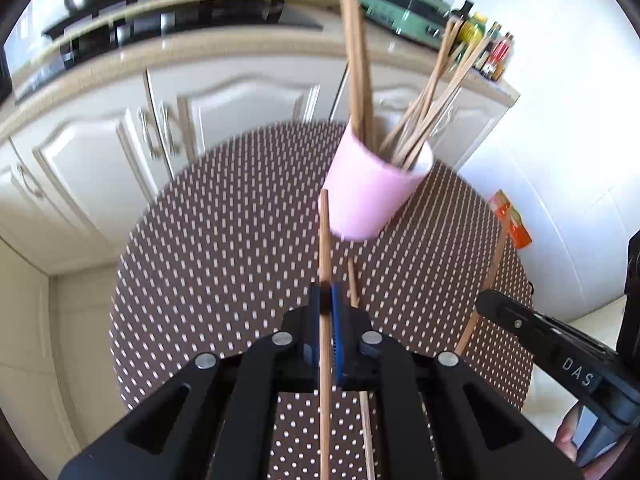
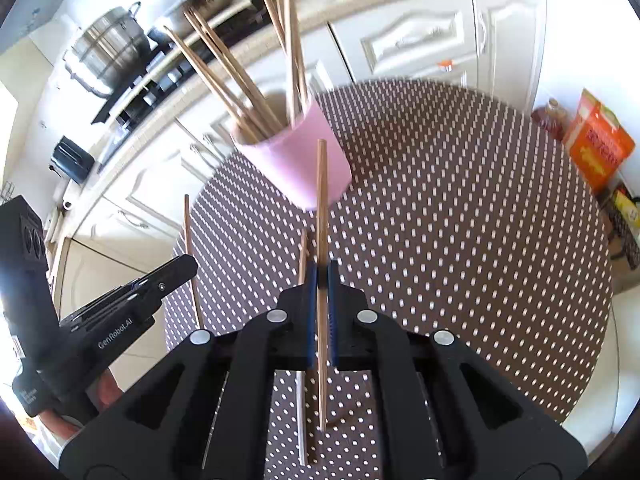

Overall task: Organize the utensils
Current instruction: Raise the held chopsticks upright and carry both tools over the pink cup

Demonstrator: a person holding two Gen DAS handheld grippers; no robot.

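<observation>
Left gripper (image 1: 330, 300) clamps chopstick (image 1: 325, 264), tip toward pink cup (image 1: 368, 196) above centre (more sticks inside). Right gripper (image 2: 321, 276) likewise pinches second chopstick (image 2: 321, 208).

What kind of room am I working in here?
Most likely a home kitchen: a steel pot sits on a stove top, cream cabinet doors run under a countertop, and sauce bottles stand at its end. You work at a round dotted table.
</observation>
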